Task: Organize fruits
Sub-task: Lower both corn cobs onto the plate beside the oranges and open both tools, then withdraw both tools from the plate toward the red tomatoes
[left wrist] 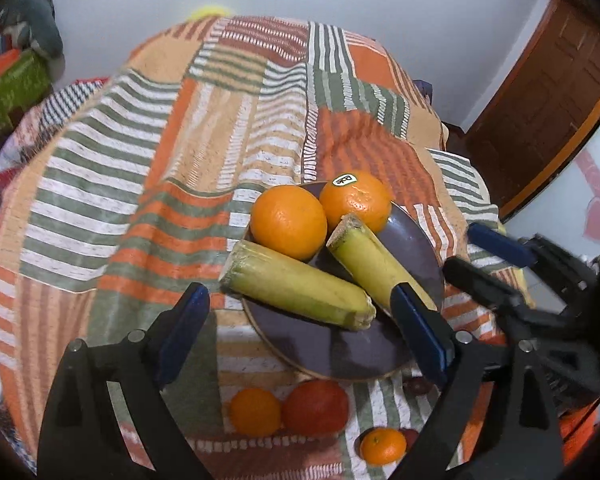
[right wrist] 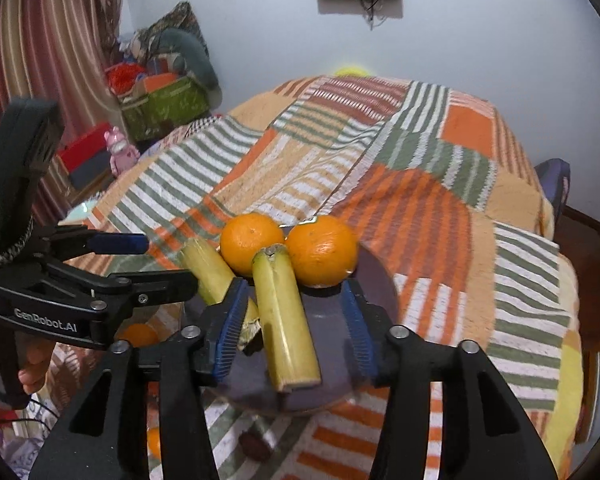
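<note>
On the table [left wrist: 148, 128] a plate [left wrist: 328, 352] is set, and in it two oranges [left wrist: 288, 220] are placed side by side at the far rim, with two cane pieces [left wrist: 300, 288] laid before them. Before the plate, on the cloth [left wrist: 100, 200], a tomato [left wrist: 315, 407] is flanked by two small citrus fruits [left wrist: 255, 411].

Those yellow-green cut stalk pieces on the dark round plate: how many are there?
2. One yellow-green cut stalk piece lies across the dark round plate towards its left edge; the other lies beside it, leaning against the stickered orange. More could be hidden.
</note>
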Tool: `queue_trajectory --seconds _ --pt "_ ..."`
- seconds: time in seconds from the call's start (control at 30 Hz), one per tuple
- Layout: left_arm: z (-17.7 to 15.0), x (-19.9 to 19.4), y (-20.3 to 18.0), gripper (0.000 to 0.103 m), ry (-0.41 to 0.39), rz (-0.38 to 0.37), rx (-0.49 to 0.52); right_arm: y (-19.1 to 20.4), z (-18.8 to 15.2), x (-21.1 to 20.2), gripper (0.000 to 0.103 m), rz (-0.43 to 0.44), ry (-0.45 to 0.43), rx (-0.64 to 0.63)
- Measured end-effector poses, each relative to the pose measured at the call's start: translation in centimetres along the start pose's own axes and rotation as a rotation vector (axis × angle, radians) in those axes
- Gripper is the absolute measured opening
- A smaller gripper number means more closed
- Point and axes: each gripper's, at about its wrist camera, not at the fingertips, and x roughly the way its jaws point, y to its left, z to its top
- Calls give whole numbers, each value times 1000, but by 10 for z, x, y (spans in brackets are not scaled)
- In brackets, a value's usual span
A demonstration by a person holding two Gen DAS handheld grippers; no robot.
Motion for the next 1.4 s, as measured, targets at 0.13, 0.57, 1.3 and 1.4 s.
queue_trajectory --seconds 0.13,0.57,1.3,1.4 --pt "-11 -25 -7 93 -56 50 46 -2 -5 -24 51 -19 -33 12" --pt "-50 -67 -1 93 -116 105 84 -11 -48 -68 65 -102 -31 43" --pt "-105 -3 -16 73 108 16 54 -47 -123 -63 67 -126 118 230" --pt "-102 0 -16 77 96 20 49 -47 -124 -59 67 -121 130 230"
